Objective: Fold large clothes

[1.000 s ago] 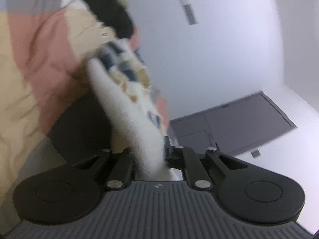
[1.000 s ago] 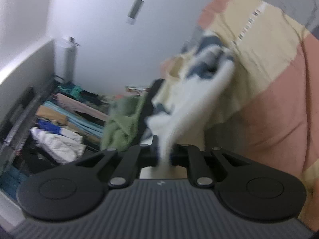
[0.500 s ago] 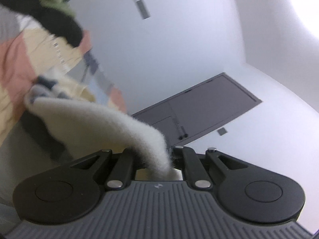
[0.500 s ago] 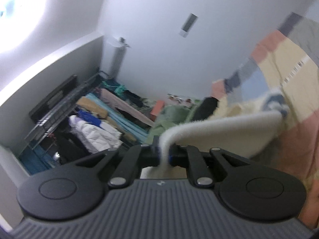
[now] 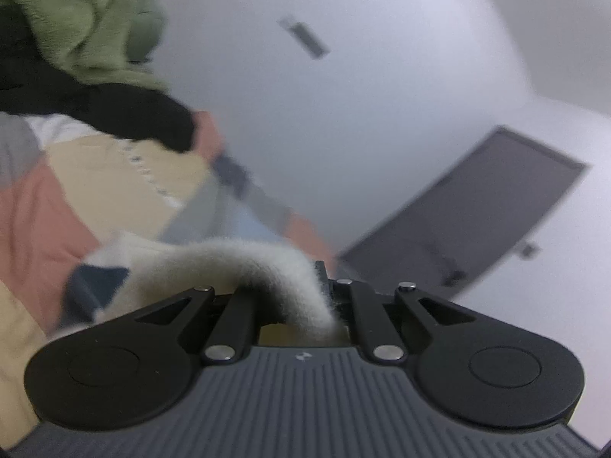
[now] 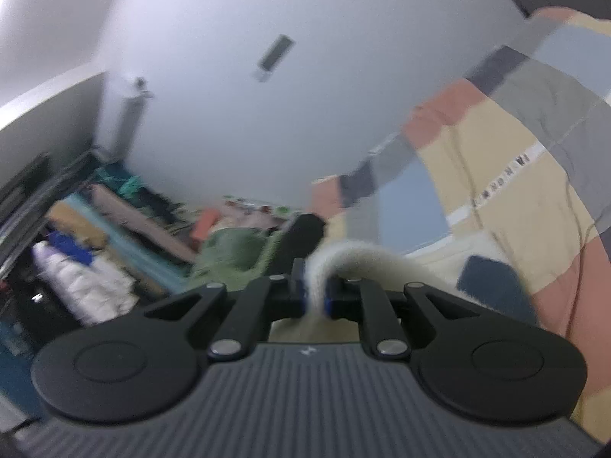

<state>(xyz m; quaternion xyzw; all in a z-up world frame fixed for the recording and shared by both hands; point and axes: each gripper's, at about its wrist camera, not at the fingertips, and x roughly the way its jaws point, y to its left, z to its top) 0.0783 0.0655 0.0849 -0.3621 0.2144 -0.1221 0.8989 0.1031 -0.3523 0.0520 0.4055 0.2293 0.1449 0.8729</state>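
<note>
Bedspread: patchwork quilt [image 5: 107, 175], pink, cream, grey.
Door: grey door [image 5: 469, 206], closed.
Rack: clothes rack [image 6: 76, 229], crowded.

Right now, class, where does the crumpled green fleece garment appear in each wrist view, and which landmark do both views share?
Left wrist view: green fleece garment at the top left, above black clothing.
Right wrist view: same garment low at centre-left, just beyond the fingers.
Shared landmark: the pink, cream and grey patchwork bedspread.

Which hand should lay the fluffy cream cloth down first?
Neither clearly. The left tongs and right tongs both pinch the fluffy cream fleece garment over the patchwork bedspread; lowering together seems best.
</note>
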